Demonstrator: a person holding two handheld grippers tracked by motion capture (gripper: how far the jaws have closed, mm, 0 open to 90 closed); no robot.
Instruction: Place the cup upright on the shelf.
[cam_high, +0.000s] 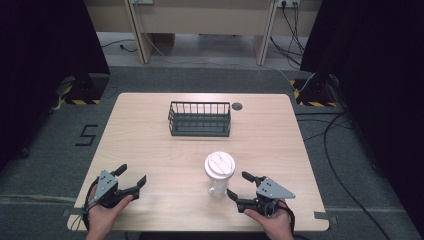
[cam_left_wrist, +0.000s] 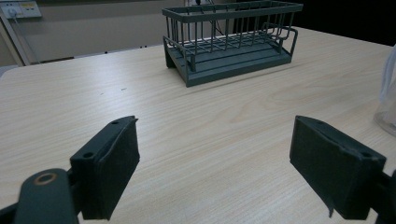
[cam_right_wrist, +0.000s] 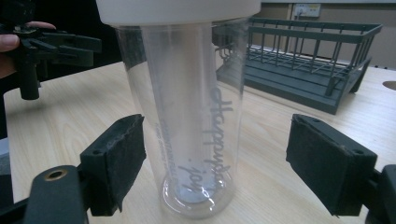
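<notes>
Pale wood worktop (cam_high: 150, 150): right gripper (cam_high: 242, 185) jaws spread either side of clear tumbler (cam_high: 219, 175) w/ white lid, not yet touching; left gripper (cam_high: 131, 177) jaws spread, idle; wire basket (cam_high: 200, 119) beyond; likely pre-grasp step, next move needs closing squarely on tumbler.

A light wooden table (cam_high: 150, 145) stands on grey carpet (cam_high: 350, 175) marked with a black "5" (cam_high: 86, 135). Black curtains (cam_high: 45, 45) hang at both sides, their stands edged with yellow-black hazard tape (cam_high: 80, 101). Cables (cam_high: 335, 150) trail across the floor; a beige wall (cam_high: 200, 20) with a power socket (cam_high: 287, 3) runs behind.
</notes>
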